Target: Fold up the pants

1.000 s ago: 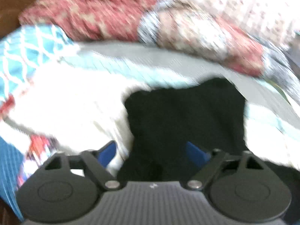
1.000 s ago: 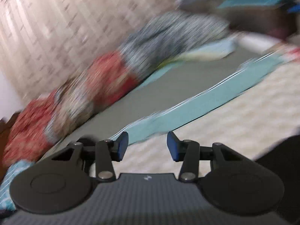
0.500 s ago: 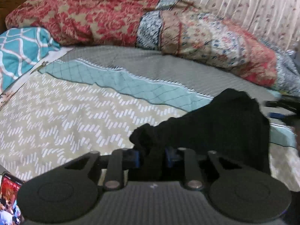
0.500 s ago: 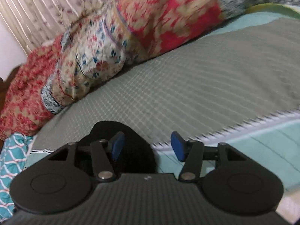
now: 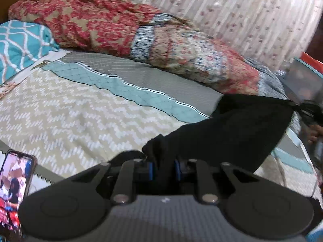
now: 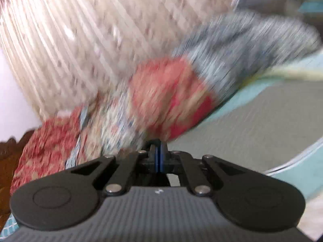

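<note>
The black pants (image 5: 238, 129) hang stretched above the bed in the left wrist view. My left gripper (image 5: 163, 168) is shut on one corner of them, black cloth bunched between its blue pads. The far corner is pulled taut to the right, where my right gripper (image 5: 308, 111) shows blurred, pinching the cloth. In the right wrist view my right gripper (image 6: 157, 157) has its blue pads pressed together; a dark bit of cloth shows at the tips, and the pants hang below, out of sight.
The bed has a beige zigzag and teal cover (image 5: 84, 109). A red patterned quilt roll (image 5: 125, 34) lies along the back by a striped curtain (image 5: 242, 14). A teal pillow (image 5: 20, 42) is at left. A lit phone (image 5: 14, 183) lies near the front left.
My left gripper closed on the pants and lifted them. My right gripper closed on the far corner and pulled it right, stretching the cloth.
</note>
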A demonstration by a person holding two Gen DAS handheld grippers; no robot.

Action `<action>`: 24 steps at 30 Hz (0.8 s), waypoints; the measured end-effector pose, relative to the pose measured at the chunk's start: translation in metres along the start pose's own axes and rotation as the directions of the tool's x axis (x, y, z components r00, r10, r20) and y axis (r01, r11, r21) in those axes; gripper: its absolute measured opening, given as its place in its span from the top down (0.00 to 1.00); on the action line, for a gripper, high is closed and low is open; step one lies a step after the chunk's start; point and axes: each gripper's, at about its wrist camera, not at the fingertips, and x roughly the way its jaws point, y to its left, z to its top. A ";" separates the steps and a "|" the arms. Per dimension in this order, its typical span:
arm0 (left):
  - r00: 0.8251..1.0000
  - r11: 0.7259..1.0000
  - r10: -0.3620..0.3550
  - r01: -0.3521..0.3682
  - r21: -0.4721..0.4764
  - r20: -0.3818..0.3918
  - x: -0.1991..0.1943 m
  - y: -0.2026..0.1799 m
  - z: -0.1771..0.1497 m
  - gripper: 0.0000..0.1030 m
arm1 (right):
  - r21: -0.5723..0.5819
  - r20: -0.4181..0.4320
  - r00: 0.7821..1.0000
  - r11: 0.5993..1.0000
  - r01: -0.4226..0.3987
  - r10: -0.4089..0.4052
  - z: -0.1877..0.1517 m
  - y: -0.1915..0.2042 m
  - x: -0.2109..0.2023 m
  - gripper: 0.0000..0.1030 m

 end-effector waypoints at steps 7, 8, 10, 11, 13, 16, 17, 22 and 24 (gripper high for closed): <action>0.993 0.998 -0.041 0.045 0.033 -0.107 0.004 -0.012 -0.028 0.83 | 0.047 -0.113 0.934 0.937 0.347 -0.340 -0.054 -0.103 -0.151 0.49; 0.992 0.999 -0.031 0.034 0.029 -0.123 0.007 -0.011 -0.030 0.83 | 0.057 -0.130 0.906 0.910 0.412 -0.402 -0.065 -0.117 -0.162 0.46; 0.990 1.000 -0.020 0.022 0.013 -0.140 0.011 -0.009 -0.032 0.83 | 0.061 -0.121 0.856 0.857 0.512 -0.502 -0.074 -0.136 -0.180 0.46; 0.990 1.000 -0.018 0.019 0.007 -0.142 0.011 -0.008 -0.032 0.83 | 0.065 -0.109 0.850 0.850 0.523 -0.514 -0.072 -0.140 -0.183 0.46; 0.990 1.000 -0.019 0.018 -0.007 -0.141 0.012 -0.007 -0.029 0.83 | 0.049 -0.078 0.877 0.877 0.478 -0.474 -0.061 -0.134 -0.175 0.46; 0.992 1.000 -0.009 0.008 -0.003 -0.128 0.011 -0.009 -0.026 0.83 | -0.115 -0.066 0.928 0.926 0.359 -0.368 -0.040 -0.098 -0.116 0.46; 0.992 1.000 -0.004 0.004 0.000 -0.125 0.012 -0.011 -0.025 0.83 | -0.170 -0.086 0.944 0.938 0.302 -0.319 -0.035 -0.084 -0.089 0.45; 0.992 1.000 0.007 -0.007 0.007 -0.125 0.010 -0.013 -0.022 0.83 | -0.293 -0.179 0.922 0.913 0.283 -0.343 -0.015 -0.062 0.045 0.45; 0.992 1.000 0.012 -0.012 0.006 -0.129 0.010 -0.014 -0.021 0.83 | -0.228 -0.240 0.893 0.916 0.330 -0.381 -0.005 -0.086 0.083 0.45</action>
